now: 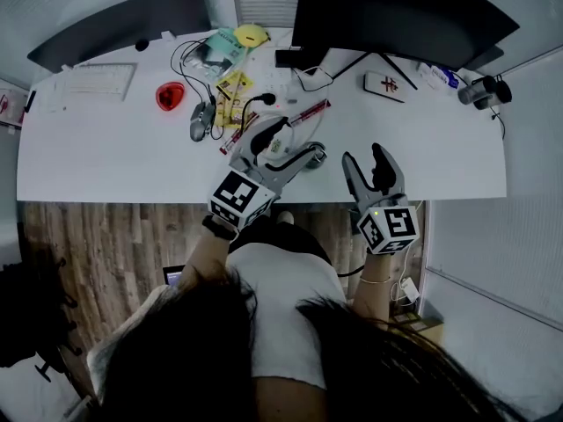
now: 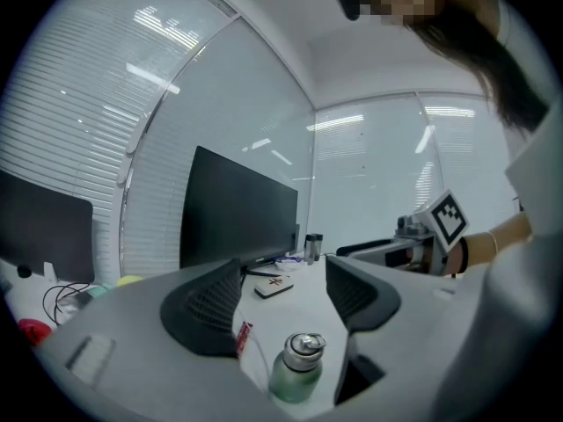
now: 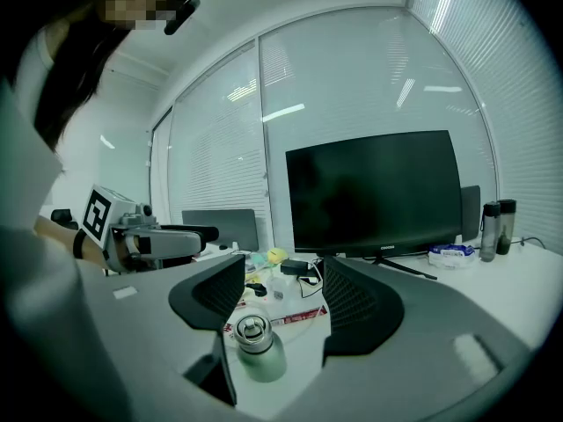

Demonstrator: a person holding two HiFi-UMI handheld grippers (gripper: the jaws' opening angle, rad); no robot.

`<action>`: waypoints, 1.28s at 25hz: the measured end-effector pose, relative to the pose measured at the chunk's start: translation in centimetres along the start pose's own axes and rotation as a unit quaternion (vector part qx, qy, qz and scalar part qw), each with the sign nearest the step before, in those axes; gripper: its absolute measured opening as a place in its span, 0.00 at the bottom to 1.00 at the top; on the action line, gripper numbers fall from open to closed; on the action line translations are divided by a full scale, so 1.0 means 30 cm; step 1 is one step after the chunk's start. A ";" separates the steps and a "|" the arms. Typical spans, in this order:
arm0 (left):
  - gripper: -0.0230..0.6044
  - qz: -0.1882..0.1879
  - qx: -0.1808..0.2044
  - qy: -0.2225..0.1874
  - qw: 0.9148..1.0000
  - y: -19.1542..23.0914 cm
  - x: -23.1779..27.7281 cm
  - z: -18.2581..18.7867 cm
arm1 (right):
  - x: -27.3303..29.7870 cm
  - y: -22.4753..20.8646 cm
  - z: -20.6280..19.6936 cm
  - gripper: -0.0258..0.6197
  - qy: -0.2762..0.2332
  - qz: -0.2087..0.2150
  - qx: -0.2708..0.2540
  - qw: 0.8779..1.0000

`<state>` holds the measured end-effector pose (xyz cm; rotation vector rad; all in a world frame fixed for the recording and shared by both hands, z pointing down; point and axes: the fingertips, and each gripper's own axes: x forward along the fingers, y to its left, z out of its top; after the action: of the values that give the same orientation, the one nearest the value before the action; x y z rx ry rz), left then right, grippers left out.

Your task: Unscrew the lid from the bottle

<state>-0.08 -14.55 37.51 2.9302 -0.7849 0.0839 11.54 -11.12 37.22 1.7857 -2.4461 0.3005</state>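
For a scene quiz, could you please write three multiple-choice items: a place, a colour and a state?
1. The bottle stands: A in a drawer; B on the desk between the left gripper and right gripper; C on a shelf.
2. The round thing beside the keyboard is: A blue; B red; C white.
3. The lid is: A on the bottle; B on the desk; C in a gripper.
Key: B, seen from the head view; B, plainly red; A, it caps the neck.
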 end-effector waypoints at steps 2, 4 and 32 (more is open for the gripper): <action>0.56 -0.006 0.001 0.004 1.000 -0.014 0.009 -0.020 | 0.001 0.004 -0.005 0.43 0.001 0.007 0.002 1.000; 0.57 -0.011 0.000 0.010 1.000 -0.025 0.016 -0.044 | 0.005 0.012 -0.010 0.43 0.000 0.013 0.003 1.000; 0.64 -0.119 -0.005 0.135 0.984 -0.106 0.144 -0.618 | 0.183 0.121 -0.353 0.43 0.063 0.091 0.038 0.993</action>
<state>4.77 -11.77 55.99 2.8898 -0.3916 0.4441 6.01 -12.88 48.27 1.5183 -2.5416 0.5111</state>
